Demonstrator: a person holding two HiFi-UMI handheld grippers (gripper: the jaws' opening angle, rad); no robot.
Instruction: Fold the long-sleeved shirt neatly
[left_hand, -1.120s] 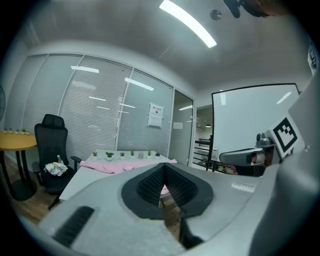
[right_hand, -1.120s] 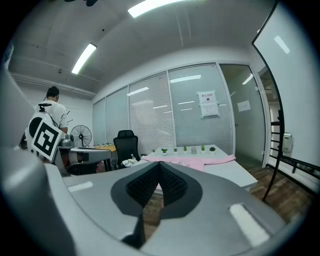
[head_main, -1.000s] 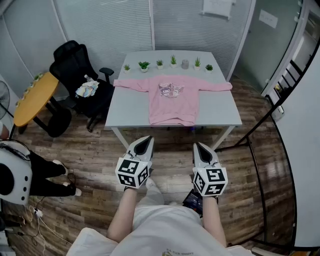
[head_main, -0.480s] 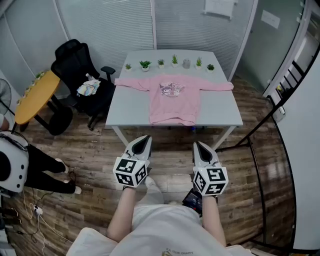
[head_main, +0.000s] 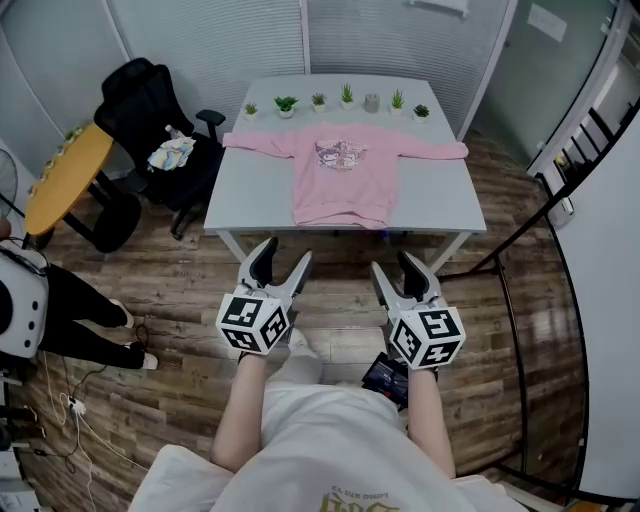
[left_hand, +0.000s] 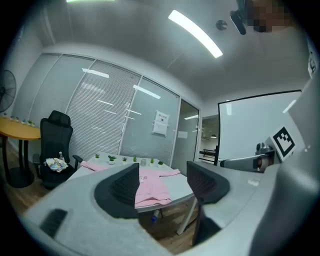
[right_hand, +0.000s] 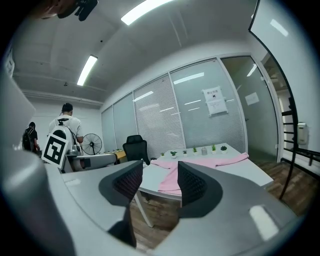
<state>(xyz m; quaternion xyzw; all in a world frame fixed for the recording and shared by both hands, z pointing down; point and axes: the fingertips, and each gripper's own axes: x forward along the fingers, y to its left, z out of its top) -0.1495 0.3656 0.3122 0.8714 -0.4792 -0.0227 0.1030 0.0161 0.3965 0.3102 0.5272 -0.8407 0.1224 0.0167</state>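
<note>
Grey table (head_main: 250, 205) by glass wall: pink shirt (head_main: 345, 185) lies flat on it, sleeves spread, before row of plants (head_main: 346, 96). Left gripper (head_main: 286, 250), right gripper (head_main: 393, 262) well short of table, jaws just opening, apart, empty.

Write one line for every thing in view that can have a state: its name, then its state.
long-sleeved shirt: unfolded, flat on the table, sleeves spread out.
left gripper: open, jaws have just been opening, nothing between them.
right gripper: open, jaws have just been opening, nothing between them.
potted plants: upright, in a row behind the shirt.
office chair: a bundle on its seat.
</note>
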